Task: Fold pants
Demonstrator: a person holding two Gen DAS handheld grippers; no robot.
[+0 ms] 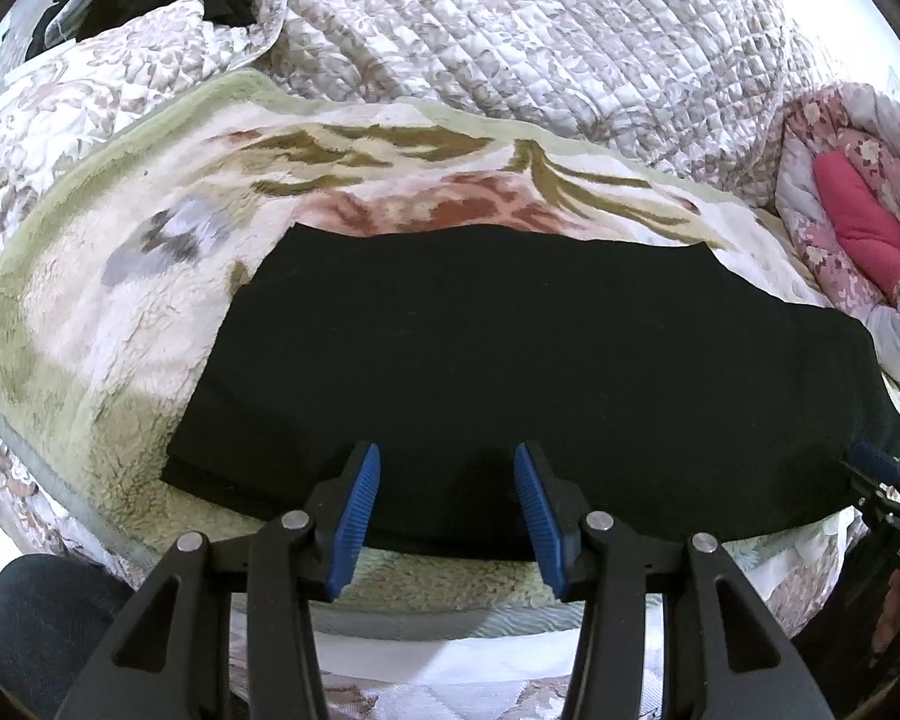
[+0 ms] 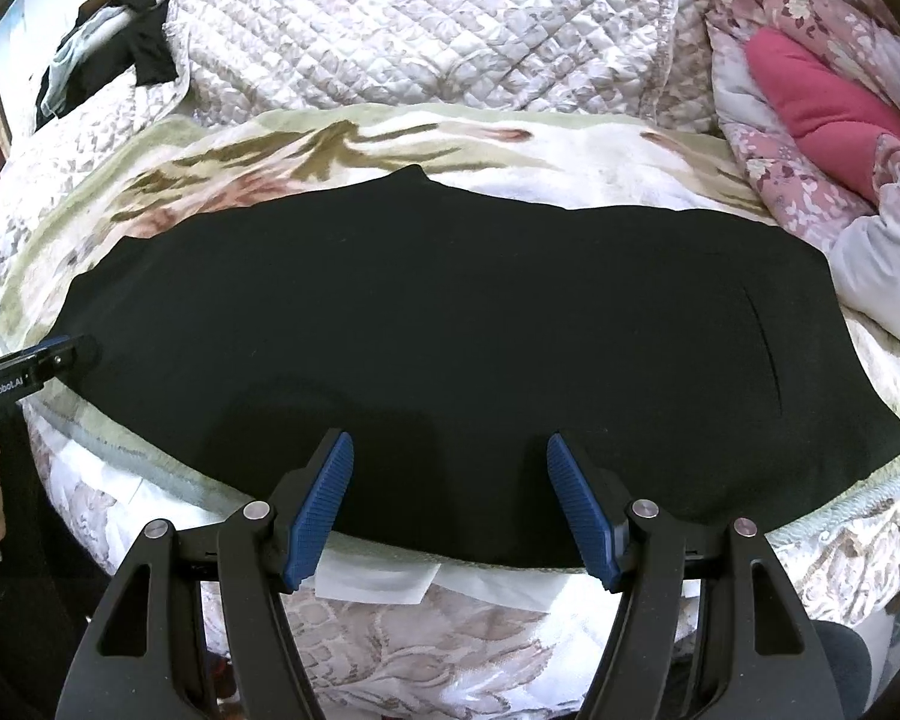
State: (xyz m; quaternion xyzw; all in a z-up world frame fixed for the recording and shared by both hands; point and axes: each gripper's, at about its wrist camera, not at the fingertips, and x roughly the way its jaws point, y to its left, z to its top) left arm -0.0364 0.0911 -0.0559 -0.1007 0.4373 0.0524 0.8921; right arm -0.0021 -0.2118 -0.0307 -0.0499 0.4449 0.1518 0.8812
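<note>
On the floral blanket (image 1: 90, 324) lies one pair of black pants (image 1: 480, 348), flat, folded lengthwise. Two grippers, left gripper (image 1: 447, 456) and right gripper (image 2: 450, 447), jaws apart, nothing clamped.

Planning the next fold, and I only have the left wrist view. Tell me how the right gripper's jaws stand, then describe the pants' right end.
Observer: The right gripper has its jaws wide open with nothing between them, over the near edge of the black pants.
Operator: Now the right end.
Observer: It lies flat on the floral blanket, and a slit pocket shows as a thin line near that end.
</note>
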